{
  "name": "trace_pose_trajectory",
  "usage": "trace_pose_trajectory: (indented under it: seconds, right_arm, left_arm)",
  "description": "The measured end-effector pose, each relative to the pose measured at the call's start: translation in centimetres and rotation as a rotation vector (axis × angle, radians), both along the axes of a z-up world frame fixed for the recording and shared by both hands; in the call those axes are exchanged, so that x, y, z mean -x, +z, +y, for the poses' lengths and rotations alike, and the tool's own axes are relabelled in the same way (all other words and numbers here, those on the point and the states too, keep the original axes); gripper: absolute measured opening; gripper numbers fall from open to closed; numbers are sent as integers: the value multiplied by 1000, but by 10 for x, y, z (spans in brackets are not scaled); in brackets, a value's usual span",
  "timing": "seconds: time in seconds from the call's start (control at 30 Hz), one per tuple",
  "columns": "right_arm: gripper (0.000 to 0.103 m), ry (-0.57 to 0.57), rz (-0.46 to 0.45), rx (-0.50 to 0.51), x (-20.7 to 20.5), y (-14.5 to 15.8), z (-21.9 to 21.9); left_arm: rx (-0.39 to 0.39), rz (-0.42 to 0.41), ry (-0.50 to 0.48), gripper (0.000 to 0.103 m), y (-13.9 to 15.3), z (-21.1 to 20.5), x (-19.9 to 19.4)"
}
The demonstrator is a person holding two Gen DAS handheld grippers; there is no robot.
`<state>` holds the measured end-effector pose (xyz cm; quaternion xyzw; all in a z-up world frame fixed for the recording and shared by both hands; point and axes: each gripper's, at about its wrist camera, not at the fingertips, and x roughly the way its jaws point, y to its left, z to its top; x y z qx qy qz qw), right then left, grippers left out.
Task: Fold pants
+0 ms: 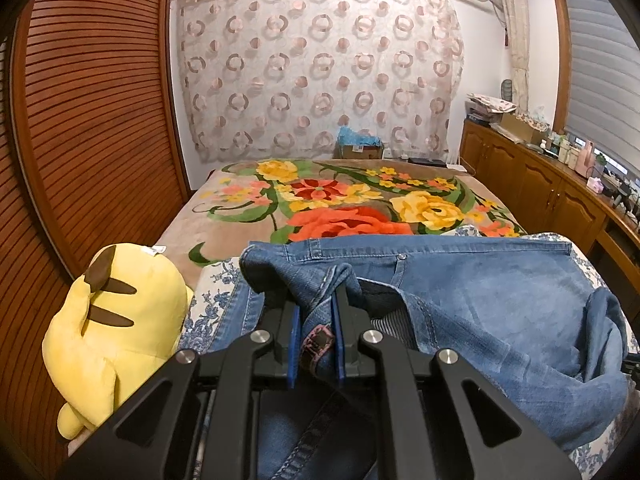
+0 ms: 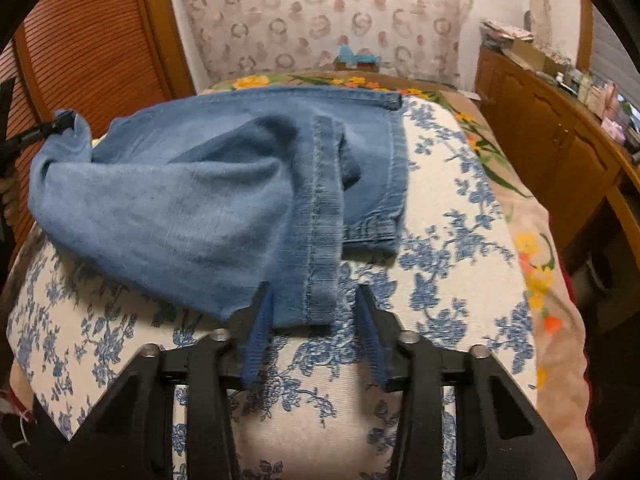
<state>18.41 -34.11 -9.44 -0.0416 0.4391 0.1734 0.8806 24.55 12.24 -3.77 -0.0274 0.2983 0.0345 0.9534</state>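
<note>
**A:** Bedroom first: a bed [image 1: 224, 220] under a big flowered blanket [image 1: 360, 200], a blue-and-white floral cloth [image 2: 440, 220] spread over its near end, a yellow plush toy [image 1: 116, 320] at the side by the slatted wardrobe door [image 1: 92, 100]. Your jeans [image 2: 180, 200] lie on that floral cloth, bunched, not flat.

**B:** Where do your hands stand?

**A:** Your left gripper [image 1: 316, 316] has its jaws pressed together on a gathered wad of denim near the waistband [image 1: 440, 250]; that corner is lifted clear of the bed. Your right gripper [image 2: 312, 308] has its jaws spread, one on either side of the leg hem [image 2: 320, 220], which lies on the cloth. The pads are not pressing it.

**B:** So how far along are you?

**A:** Early to middle, I'd judge. One leg end already lies doubled back over the seat area, so a rough first fold seems begun. But the cloth is twisted and puffed, with nothing squared up. You have yet to secure the hem, align the edges, flatten, and fold down to a compact stack.
</note>
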Motion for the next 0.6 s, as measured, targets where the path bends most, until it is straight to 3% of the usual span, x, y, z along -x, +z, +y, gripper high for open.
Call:
trace_pose_trajectory:
  seconds: [0.07, 0.37, 0.6]
  right_arm:
    - [6, 27, -37, 5, 3, 7, 3]
    - [4, -8, -222, -41, -17, 82, -15]
    - [4, -11, -313, 9, -61, 124, -6]
  left_arm:
    - [0, -22, 12, 11, 6, 3, 2]
    - [2, -59, 42, 11, 29, 18, -25]
    - [1, -21, 55, 11, 20, 24, -66]
